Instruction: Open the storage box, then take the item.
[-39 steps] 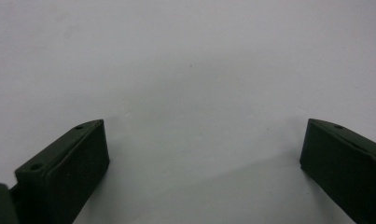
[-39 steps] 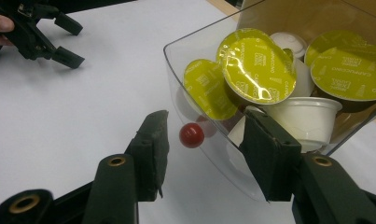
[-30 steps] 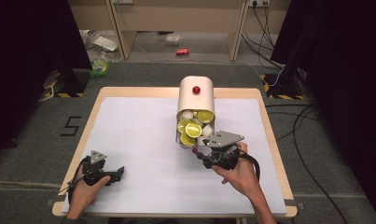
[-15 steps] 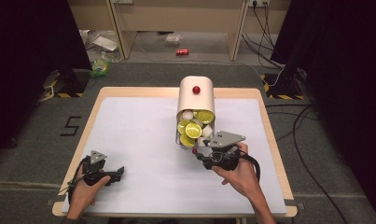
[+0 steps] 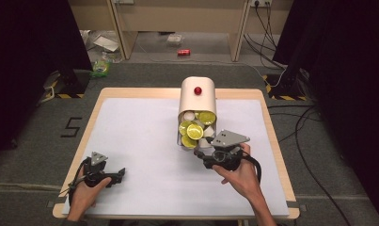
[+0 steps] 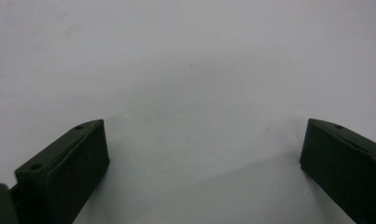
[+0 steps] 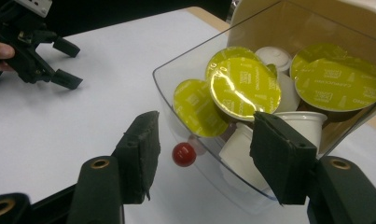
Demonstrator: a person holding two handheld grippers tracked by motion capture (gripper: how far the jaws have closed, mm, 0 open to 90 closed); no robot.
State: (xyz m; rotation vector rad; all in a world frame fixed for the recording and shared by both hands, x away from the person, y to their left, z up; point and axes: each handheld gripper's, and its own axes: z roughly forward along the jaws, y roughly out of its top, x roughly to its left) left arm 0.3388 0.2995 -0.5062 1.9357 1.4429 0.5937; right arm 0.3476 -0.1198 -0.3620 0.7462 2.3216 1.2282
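Plainly mid-reach at the cream, round-topped capsule dispenser (image 5: 197, 94) with its clear plastic drawer (image 7: 185, 81) pulled out toward the near edge of the white-covered wooden table (image 5: 140, 132). Right gripper (image 5: 207, 155) poised just in front of that drawer, jaws spread wide and holding nothing, straddling the small red knob (image 7: 184, 154) on the drawer front, probably lined up to pinch it, though contact cannot be told from the right gripper view. Drawer heaped with yellow-lidded white coffee capsules (image 7: 245, 87), some tipped on their sides, lids facing outward. Left gripper (image 5: 113, 175) parked low at the near left of the table, well apart from the dispenser, jaws wide open over bare white surface, empty, seemingly kept clear of the working side.
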